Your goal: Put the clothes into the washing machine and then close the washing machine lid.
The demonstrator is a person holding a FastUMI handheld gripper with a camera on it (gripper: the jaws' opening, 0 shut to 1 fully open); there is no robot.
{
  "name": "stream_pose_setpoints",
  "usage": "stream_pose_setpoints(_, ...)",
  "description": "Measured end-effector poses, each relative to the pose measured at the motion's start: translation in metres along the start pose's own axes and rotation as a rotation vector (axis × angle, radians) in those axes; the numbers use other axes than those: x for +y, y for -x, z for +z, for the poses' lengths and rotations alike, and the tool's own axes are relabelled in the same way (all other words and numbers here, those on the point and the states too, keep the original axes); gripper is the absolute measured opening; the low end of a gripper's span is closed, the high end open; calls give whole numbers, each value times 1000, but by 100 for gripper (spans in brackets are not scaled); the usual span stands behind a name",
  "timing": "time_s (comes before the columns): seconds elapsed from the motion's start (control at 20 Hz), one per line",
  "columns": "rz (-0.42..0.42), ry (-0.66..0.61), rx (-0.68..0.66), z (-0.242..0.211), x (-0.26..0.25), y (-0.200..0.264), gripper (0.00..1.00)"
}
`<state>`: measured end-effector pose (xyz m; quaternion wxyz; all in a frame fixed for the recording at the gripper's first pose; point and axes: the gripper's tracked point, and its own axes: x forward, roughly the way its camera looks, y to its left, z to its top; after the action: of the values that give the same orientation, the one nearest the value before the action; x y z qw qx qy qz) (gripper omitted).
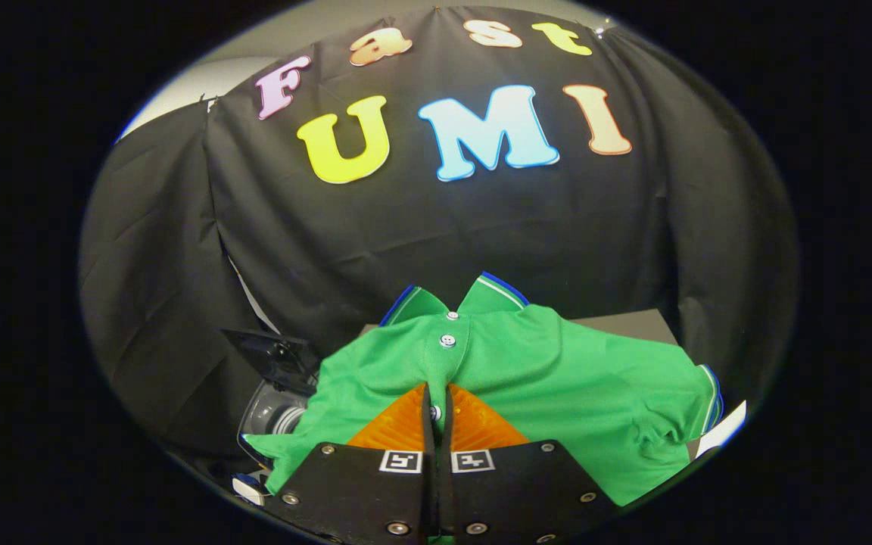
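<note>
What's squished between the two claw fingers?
In the gripper view, the claw is shut on the green polo shirt: a fold of its button strip, with one white button, is pinched between the fingers.

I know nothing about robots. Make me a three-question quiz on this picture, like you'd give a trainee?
1. True or false: the gripper has its jaws closed on the green polo shirt.
2. Which part of the shirt is pinched? A. a sleeve B. the buttoned placket C. the collar
3. Fill in: the washing machine, lid raised, sits beside the shirt's ____ sleeve, as this view shows it.

Key
1. True: fabric is squeezed between both jaws.
2. B: buttons run straight ahead of the jaws, towards the collar.
3. Left.
</note>
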<state>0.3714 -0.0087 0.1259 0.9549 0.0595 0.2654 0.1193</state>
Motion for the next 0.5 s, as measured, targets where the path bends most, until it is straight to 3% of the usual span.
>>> stream_pose_setpoints(0.5, 85, -80, -157, 43, 89, 36, 0)
